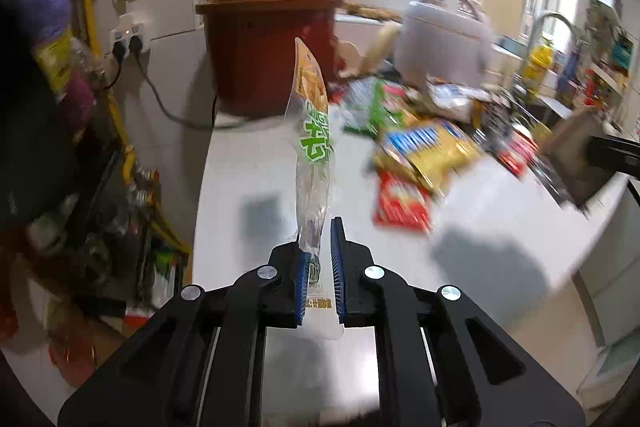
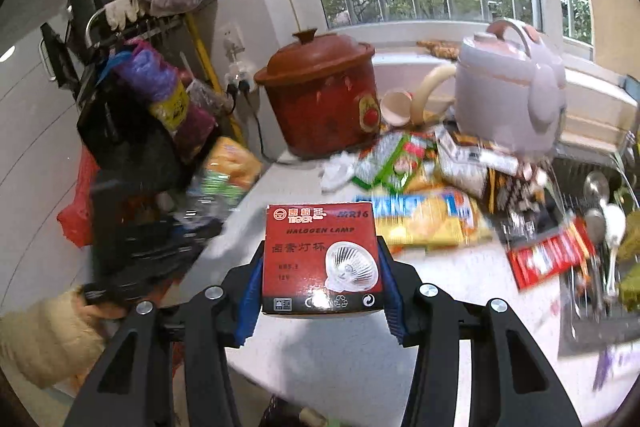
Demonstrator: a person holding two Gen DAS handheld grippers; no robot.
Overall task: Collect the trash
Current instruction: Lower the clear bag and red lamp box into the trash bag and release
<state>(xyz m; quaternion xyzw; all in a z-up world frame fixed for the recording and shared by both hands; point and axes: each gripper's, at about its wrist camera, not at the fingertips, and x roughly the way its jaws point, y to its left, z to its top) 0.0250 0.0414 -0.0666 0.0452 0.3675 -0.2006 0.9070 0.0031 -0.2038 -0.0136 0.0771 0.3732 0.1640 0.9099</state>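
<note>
In the left wrist view my left gripper [image 1: 319,267] is shut on a clear snack wrapper with green lettering [image 1: 313,147], which stands upright above the white counter [image 1: 256,179]. In the right wrist view my right gripper [image 2: 323,275] is shut on a red halogen lamp box [image 2: 320,259], held above the counter [image 2: 340,347]. That wrapper shows blurred at the left [image 2: 224,179]. A pile of wrappers lies on the counter: yellow-blue [image 1: 432,147] [image 2: 432,219], red [image 1: 402,203] [image 2: 548,255], green [image 1: 376,103] [image 2: 392,159].
A red clay cooker [image 1: 272,39] [image 2: 324,95] and a lilac rice cooker [image 1: 448,35] [image 2: 508,83] stand at the back under the window. Bags and a rack hang at the left [image 2: 132,99]. A sink with utensils [image 2: 600,227] is at the right. A wall socket [image 1: 130,35] has cables.
</note>
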